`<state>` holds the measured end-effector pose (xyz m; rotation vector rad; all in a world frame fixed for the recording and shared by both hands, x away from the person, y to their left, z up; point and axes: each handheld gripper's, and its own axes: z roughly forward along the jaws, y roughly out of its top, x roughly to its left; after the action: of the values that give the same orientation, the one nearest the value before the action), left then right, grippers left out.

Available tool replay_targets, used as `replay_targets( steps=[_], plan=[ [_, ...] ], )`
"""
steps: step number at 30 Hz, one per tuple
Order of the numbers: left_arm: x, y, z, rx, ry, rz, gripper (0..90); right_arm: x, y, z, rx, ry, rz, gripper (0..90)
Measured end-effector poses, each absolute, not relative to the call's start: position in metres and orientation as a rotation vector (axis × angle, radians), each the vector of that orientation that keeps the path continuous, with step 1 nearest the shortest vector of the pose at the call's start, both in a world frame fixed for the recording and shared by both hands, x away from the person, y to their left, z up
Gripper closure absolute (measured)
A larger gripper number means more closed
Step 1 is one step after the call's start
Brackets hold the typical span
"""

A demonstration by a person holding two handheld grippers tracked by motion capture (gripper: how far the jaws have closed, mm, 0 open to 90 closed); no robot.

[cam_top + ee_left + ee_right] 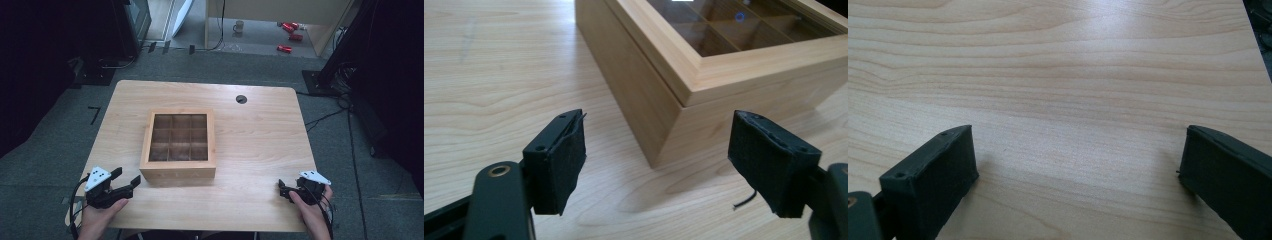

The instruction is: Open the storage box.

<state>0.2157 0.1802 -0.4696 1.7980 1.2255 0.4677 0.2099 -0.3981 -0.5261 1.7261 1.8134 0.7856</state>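
A shut wooden box with a glass-paned lid over a three-by-three grid stands at the middle of the table. My left gripper is open near the front left, its jaws pointing at the box's near left corner, a short way off it. My right gripper is open at the front right, low over bare wood, nothing between its jaws. A hand holds each gripper.
A round cable hole sits in the table's far right part. Beyond the table are grey carpet, a mug and red cans on the floor. Dark stands and cables flank both sides.
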Motion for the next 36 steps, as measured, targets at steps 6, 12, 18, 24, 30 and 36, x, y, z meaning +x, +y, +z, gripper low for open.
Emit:
replay_targets(
  steps=[6, 12, 18, 24, 30, 36],
  plan=[
    [0.218, 0.173, -0.472, 1.812, 1.185, 0.431, 37.9, 0.209, -0.396, -0.525, 1.715, 1.795, 0.78, 5.3],
    [0.222, 0.171, -0.476, 1.825, 1.18, 0.424, 51.4, 0.208, -0.39, -0.521, 1.702, 1.777, 0.789, 6.1],
    [0.227, 0.166, -0.478, 1.854, 1.168, 0.446, 58.9, 0.208, -0.378, -0.515, 1.673, 1.779, 0.807, 6.2],
    [0.233, 0.163, -0.477, 1.885, 1.117, 0.42, 63.0, 0.21, -0.364, -0.5, 1.634, 1.789, 0.859, 6.2],
    [0.238, 0.166, -0.472, 1.948, 1.075, 0.401, 64.5, 0.214, -0.347, -0.483, 1.581, 1.806, 0.882, 6.5],
    [0.248, 0.171, -0.468, 1.986, 1.064, 0.313, 62.4, 0.22, -0.327, -0.472, 1.541, 1.844, 0.912, 6.6]
  ],
)
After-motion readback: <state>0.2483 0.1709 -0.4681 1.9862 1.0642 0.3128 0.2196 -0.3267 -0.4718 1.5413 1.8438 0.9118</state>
